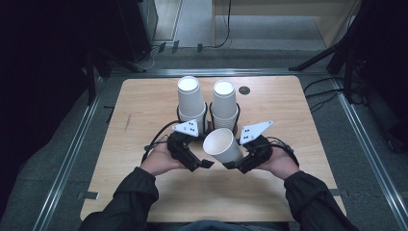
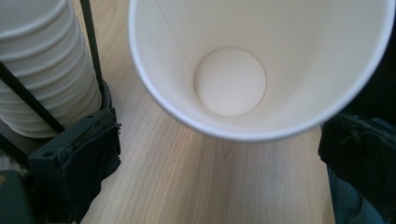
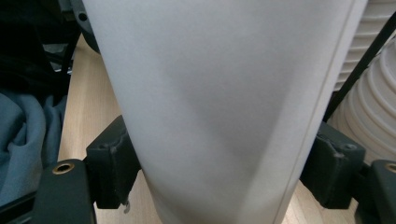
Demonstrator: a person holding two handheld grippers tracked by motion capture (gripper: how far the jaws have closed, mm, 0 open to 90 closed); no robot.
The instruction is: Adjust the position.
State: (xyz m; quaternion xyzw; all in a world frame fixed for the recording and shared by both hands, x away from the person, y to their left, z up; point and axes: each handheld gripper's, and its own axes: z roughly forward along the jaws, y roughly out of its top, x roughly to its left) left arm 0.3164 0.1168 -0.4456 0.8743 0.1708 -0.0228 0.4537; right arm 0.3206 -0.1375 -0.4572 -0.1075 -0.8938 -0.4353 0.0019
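Observation:
A single white paper cup (image 1: 223, 144) lies tilted above the wooden table (image 1: 144, 110), its mouth turned toward my left hand. My right gripper (image 1: 234, 163) is shut on the cup's lower body; in the right gripper view both pads (image 3: 114, 163) press the cup's wall (image 3: 219, 102). My left gripper (image 1: 206, 163) is just left of the cup's base with its jaws standing wide apart. In the left gripper view I look straight into the cup's mouth (image 2: 233, 60), and the left gripper (image 2: 217, 154) is open with no pad touching the rim.
Two stacks of upside-down white cups (image 1: 190, 98) (image 1: 224, 101) stand in black wire holders just behind my hands. One stack (image 2: 42, 70) is close by in the left gripper view, the other stack (image 3: 369, 112) in the right gripper view. Floor rails run along the table's left and right sides.

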